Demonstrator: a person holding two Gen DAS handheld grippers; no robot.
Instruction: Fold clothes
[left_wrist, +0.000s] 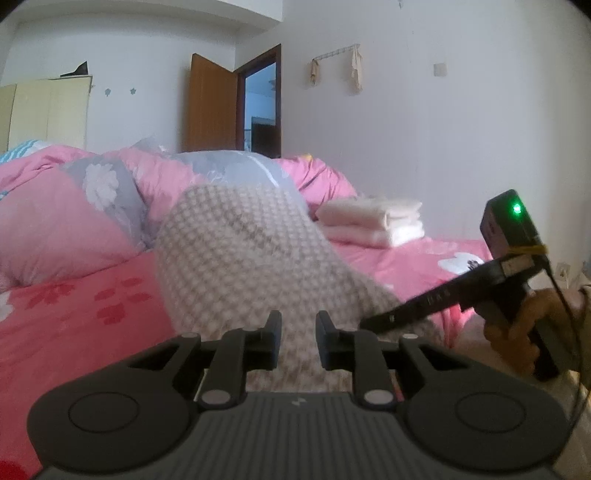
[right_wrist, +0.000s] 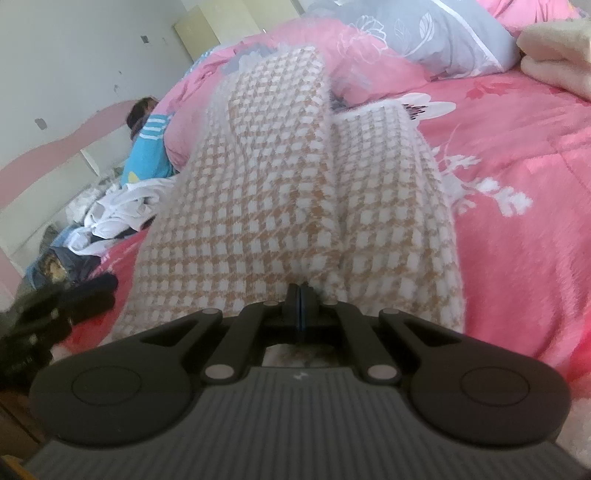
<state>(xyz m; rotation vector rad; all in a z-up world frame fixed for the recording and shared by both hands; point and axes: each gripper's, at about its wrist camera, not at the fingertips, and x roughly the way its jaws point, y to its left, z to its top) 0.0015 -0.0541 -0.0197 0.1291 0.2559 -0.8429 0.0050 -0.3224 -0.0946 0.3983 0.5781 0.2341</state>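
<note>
— On the pink bed (left_wrist: 74, 314), where's the checked garment (left_wrist: 240, 258)?
— Raised, under both tools. Right gripper (right_wrist: 300, 295) points downward, clamped on its near edge; left gripper (left_wrist: 297, 325) near level, jaws apart, gripping nothing.

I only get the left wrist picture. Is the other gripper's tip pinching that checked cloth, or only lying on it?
Observer: The right gripper is shut, its tip at the edge of the checked garment; fabric seems pinched there.
Operator: Anything else waiting on the bed?
Observer: Yes, a heap of unfolded clothes lies at the far edge.
Operator: Is the checked piece flat?
Observer: No, one part rises off the pink bedspread.
</note>
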